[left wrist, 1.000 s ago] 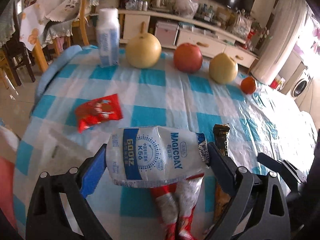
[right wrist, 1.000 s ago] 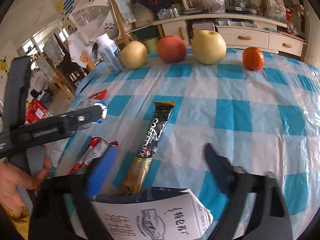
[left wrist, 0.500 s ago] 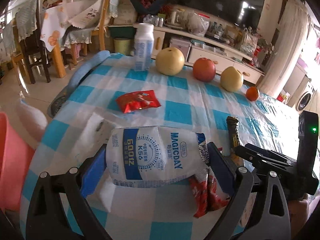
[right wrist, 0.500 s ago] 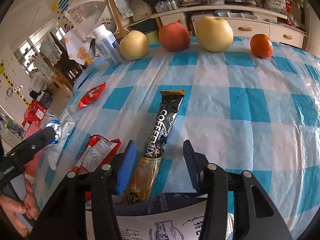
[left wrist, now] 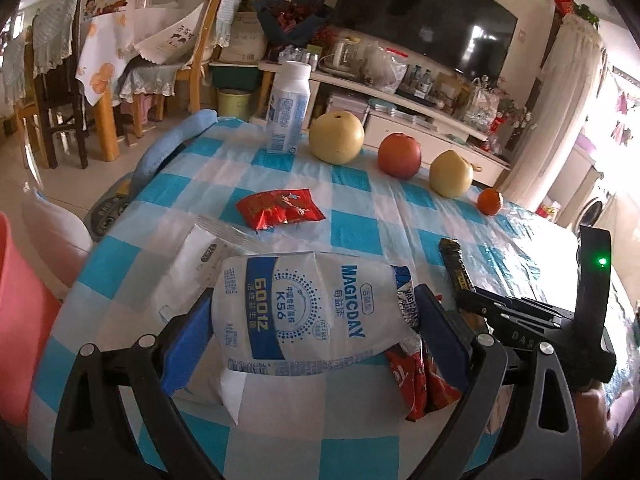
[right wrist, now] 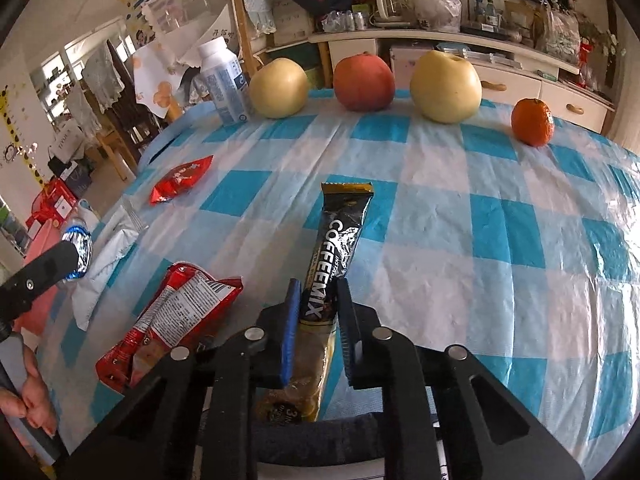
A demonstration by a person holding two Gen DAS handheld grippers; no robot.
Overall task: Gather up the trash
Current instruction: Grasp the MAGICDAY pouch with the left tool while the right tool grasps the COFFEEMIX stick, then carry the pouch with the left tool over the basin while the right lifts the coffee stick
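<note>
My left gripper [left wrist: 316,320] is shut on a white and blue MAGICDAY pouch [left wrist: 308,312] and holds it above the table's left edge. My right gripper [right wrist: 318,300] is shut on a black and gold COFFEEMIX sachet [right wrist: 340,240] that lies on the checked tablecloth [right wrist: 480,240]. A red snack wrapper [right wrist: 176,320] lies just left of the right gripper. A smaller red wrapper [left wrist: 280,210] lies farther back. A flat white wrapper [left wrist: 192,264] lies under the pouch.
A white bottle [left wrist: 288,108], two yellow pears [left wrist: 337,138], a red apple [left wrist: 400,156] and an orange [left wrist: 490,202] stand along the far edge. A pink bin [left wrist: 20,320] stands left of the table. Chairs and a cabinet stand behind.
My left gripper has lifted and pulled back to the left with the pouch. My right gripper has closed from wide open onto the coffee sachet.
</note>
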